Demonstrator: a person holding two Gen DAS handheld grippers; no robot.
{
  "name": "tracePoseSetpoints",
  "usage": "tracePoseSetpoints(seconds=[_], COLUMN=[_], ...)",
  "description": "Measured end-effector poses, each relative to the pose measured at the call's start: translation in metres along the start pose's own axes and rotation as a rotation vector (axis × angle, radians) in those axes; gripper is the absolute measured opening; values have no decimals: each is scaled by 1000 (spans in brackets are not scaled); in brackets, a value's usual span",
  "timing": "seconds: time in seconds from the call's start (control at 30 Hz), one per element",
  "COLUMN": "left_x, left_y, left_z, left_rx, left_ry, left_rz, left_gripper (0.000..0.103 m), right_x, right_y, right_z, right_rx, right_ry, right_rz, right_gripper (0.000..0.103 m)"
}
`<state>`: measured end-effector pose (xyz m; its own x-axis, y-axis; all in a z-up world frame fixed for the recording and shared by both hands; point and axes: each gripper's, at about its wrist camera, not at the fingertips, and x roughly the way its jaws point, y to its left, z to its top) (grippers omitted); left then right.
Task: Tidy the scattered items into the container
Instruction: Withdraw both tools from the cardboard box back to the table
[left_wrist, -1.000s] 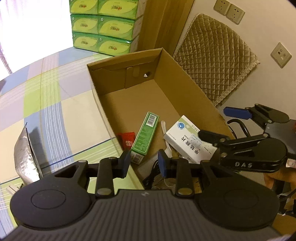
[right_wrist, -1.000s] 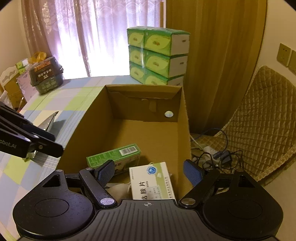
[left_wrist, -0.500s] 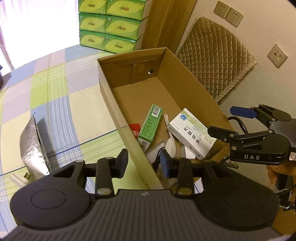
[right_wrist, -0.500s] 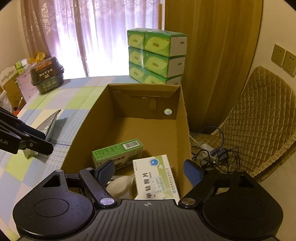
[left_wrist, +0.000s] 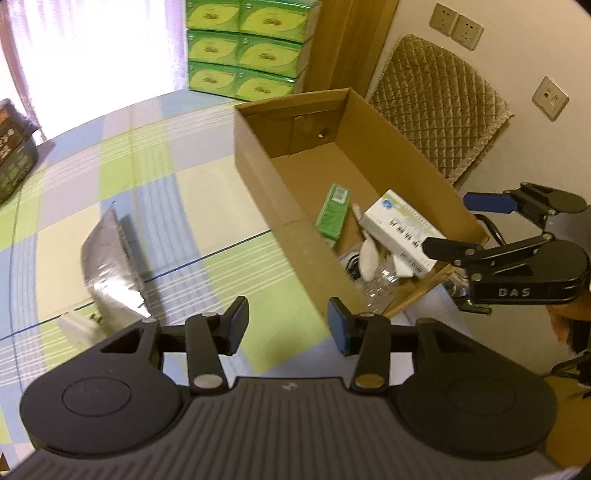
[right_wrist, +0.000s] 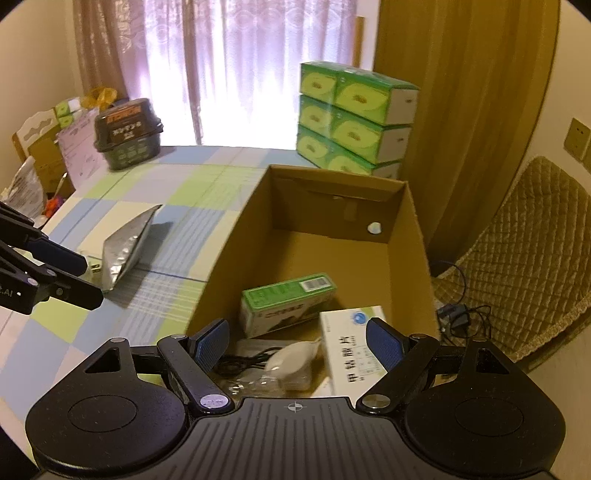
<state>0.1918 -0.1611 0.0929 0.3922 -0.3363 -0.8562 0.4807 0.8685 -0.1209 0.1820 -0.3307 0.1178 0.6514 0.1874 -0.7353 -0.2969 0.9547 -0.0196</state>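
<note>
My cardboard box (right_wrist: 402, 236) sits on the checked tablecloth (left_wrist: 129, 177), holding a green carton (right_wrist: 286, 304), a white medicine box (right_wrist: 351, 347) and a black cable (right_wrist: 243, 360). A silver foil pouch (left_wrist: 107, 266) lies outside, left of it. My left gripper (left_wrist: 288, 325) and right gripper (right_wrist: 297, 347) both gape empty.

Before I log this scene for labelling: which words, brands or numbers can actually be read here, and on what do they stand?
"DAS": on the right gripper, seen from the left wrist.
".AI": on the left gripper, at the frame edge; the start is cut off.
"甲钴胺片": on the white medicine box in the cardboard box.
Green carton: barcode only, print too small.
Dark tub: orange and white lettering, too blurred.
Green tissue packs: nothing legible.
</note>
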Motion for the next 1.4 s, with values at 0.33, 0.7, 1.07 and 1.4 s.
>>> tracePoseSetpoints(seconds=[0.33,0.7,1.07,1.4], left_x=[-20,-49,-51,-35], left_y=[41,108,171,189], left_z=[-45,-95,-131,-143], left_rx=[-19,-47,-147,-142], left_ry=[-3,-22,-4,2], left_rz=[51,137,184,173], left_gripper=[58,80,85,86], right_x=[-4,2,23,51], right_y=[40,90,136,169], right_z=[-3,-3,-5,-2], right_rx=[-40,-110,-156,-185], right_ry=[-4,-8,20,61], right_rz=[49,126,189,225], right_gripper=[87,87,87,87])
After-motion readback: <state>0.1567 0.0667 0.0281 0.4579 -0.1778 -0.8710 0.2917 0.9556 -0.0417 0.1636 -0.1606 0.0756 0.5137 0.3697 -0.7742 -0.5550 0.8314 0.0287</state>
